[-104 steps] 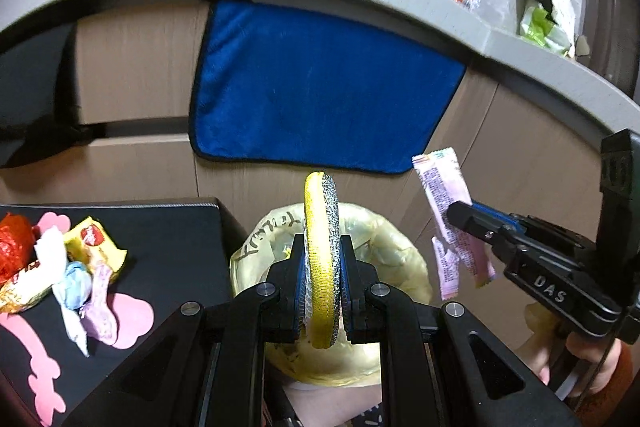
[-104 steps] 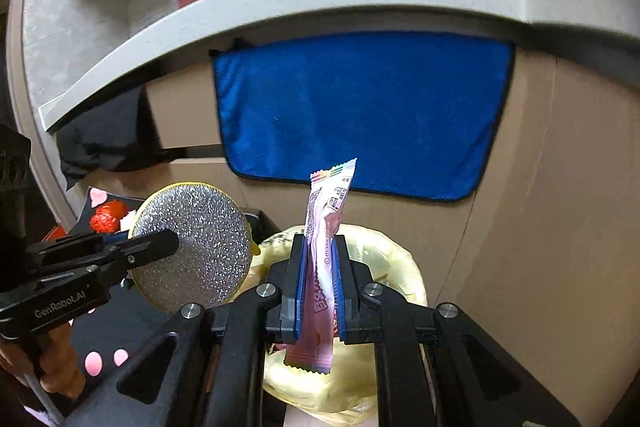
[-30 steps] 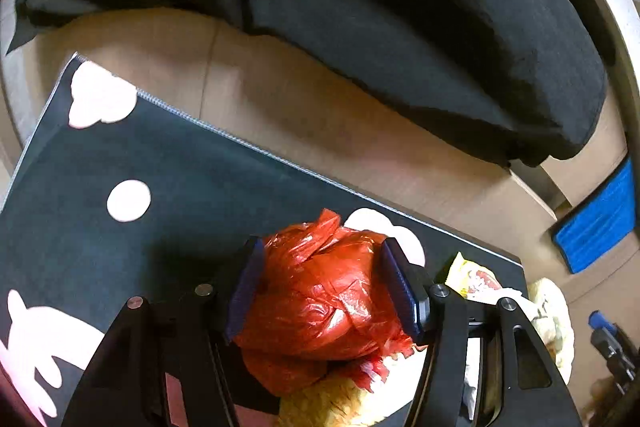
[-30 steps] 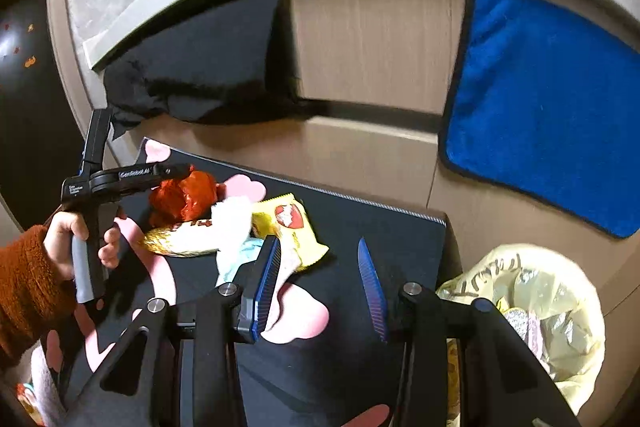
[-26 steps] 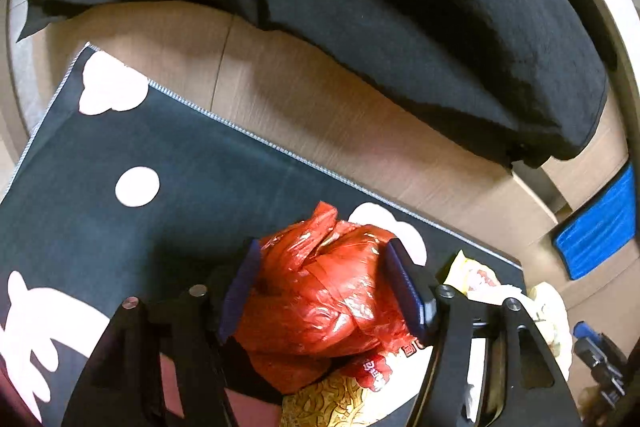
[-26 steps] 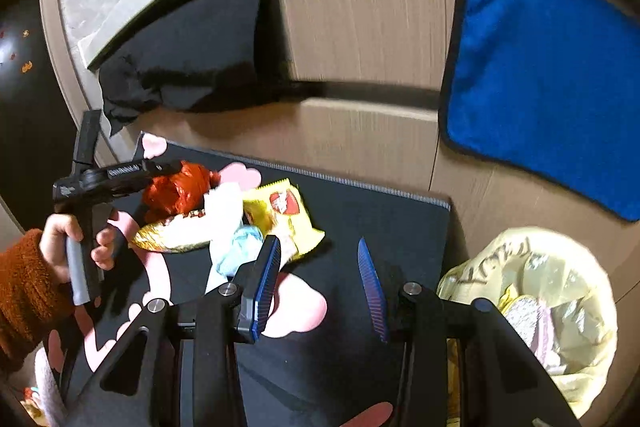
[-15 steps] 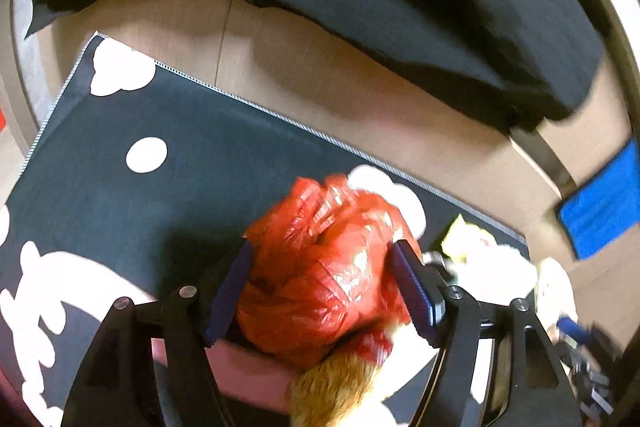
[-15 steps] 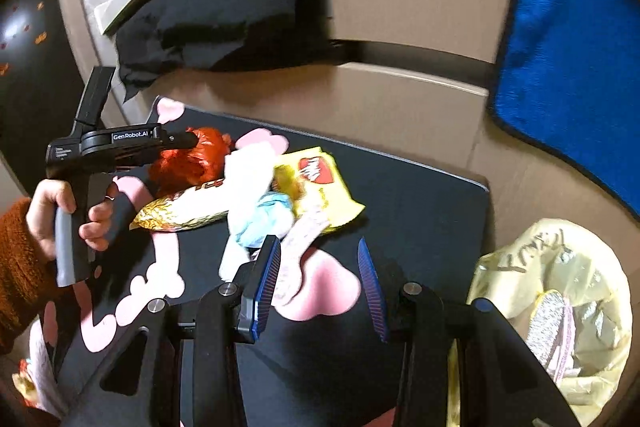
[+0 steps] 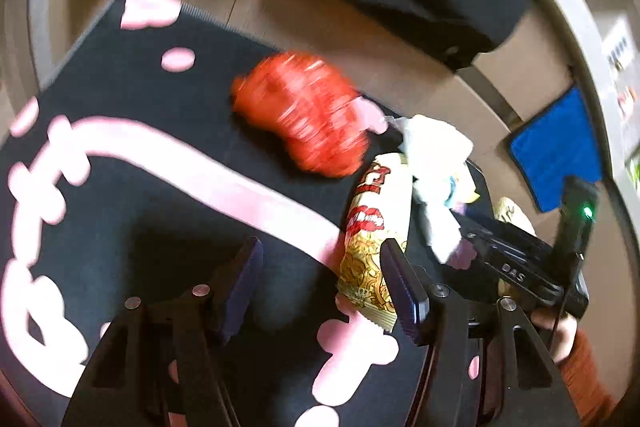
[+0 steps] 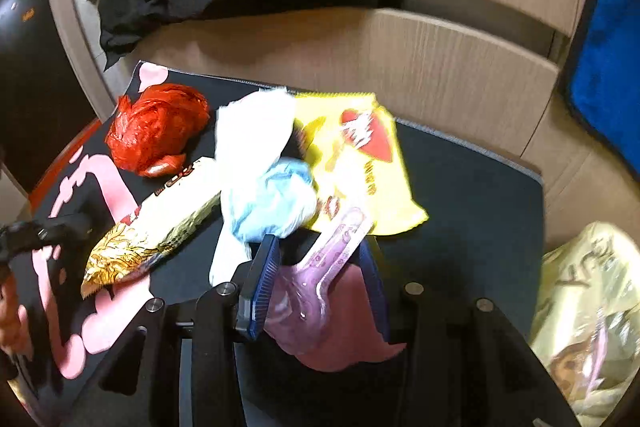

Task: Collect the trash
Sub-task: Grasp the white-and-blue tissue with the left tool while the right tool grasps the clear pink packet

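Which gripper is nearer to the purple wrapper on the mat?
Right. The right gripper has the purple wrapper between its open jaws. The left gripper is off to the side, beside the gold snack bag.

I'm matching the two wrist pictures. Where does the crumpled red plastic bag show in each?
Left wrist: red bag, upper middle, blurred, on the black mat.
Right wrist: red bag, upper left, on the mat's far corner.
Shared landmark: gold snack wrapper, lying beside it.
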